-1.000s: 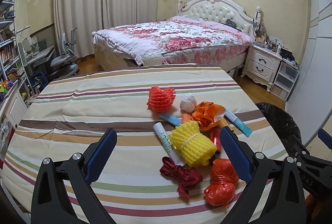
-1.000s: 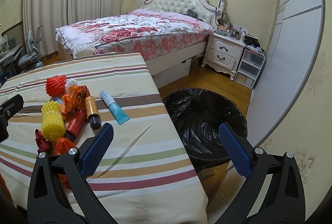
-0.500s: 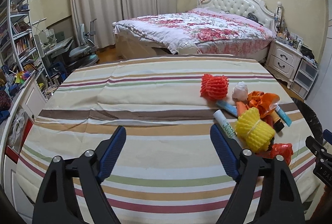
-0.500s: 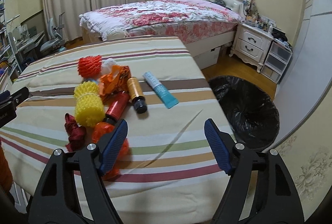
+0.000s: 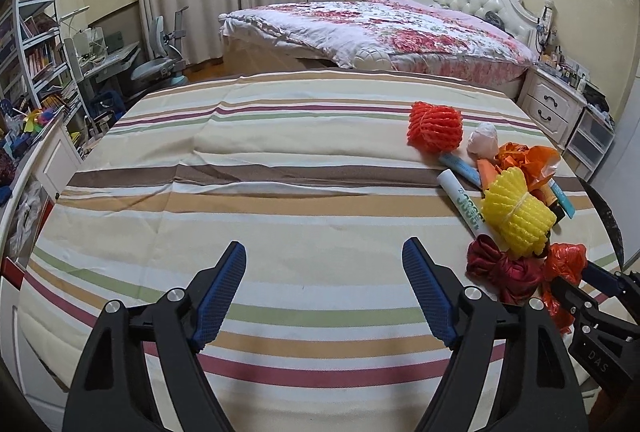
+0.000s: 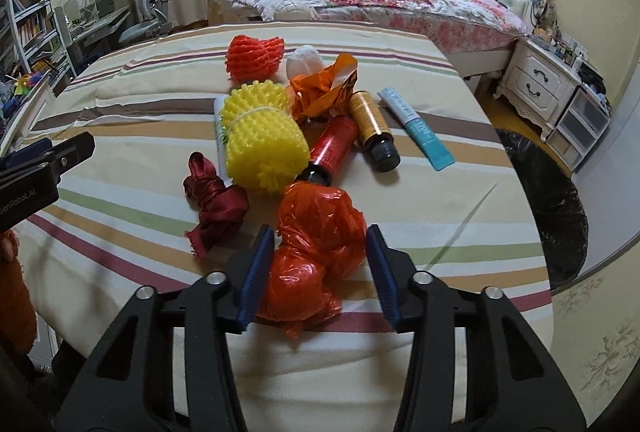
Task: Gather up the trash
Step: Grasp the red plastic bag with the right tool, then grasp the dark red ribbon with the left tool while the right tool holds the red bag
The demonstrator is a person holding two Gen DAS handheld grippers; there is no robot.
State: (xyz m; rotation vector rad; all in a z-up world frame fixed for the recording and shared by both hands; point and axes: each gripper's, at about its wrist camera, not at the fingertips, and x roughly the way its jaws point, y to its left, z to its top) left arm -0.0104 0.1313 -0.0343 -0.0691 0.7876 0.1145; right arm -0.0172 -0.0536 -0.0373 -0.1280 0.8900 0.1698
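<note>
A pile of trash lies on the striped tablecloth [image 5: 240, 172]. It holds a yellow foam net [image 6: 260, 140], a red foam net [image 6: 254, 56], a dark red ribbon [image 6: 214, 204], a red bottle [image 6: 332, 148], an amber bottle [image 6: 370, 124], a teal tube [image 6: 420, 128] and an orange wrapper [image 6: 324, 84]. Nearest me is a crumpled orange-red plastic bag [image 6: 320, 232]. My right gripper [image 6: 319, 232] straddles this bag with its jaws closing; the pads are at its sides and the bag is not visibly squeezed. My left gripper [image 5: 324, 246] hangs open over bare cloth left of the pile, holding nothing.
A bin lined with a black bag [image 6: 552, 200] stands on the floor past the table's right edge. A bed [image 5: 380, 28] and a white nightstand [image 6: 536, 80] are behind the table. Shelves and a desk [image 5: 44, 60] fill the left side.
The right gripper swung from the bin side over to the pile, came down around the orange-red bag, and its jaws narrowed. The left gripper drifted left off the pile and its jaws narrowed a little.
</note>
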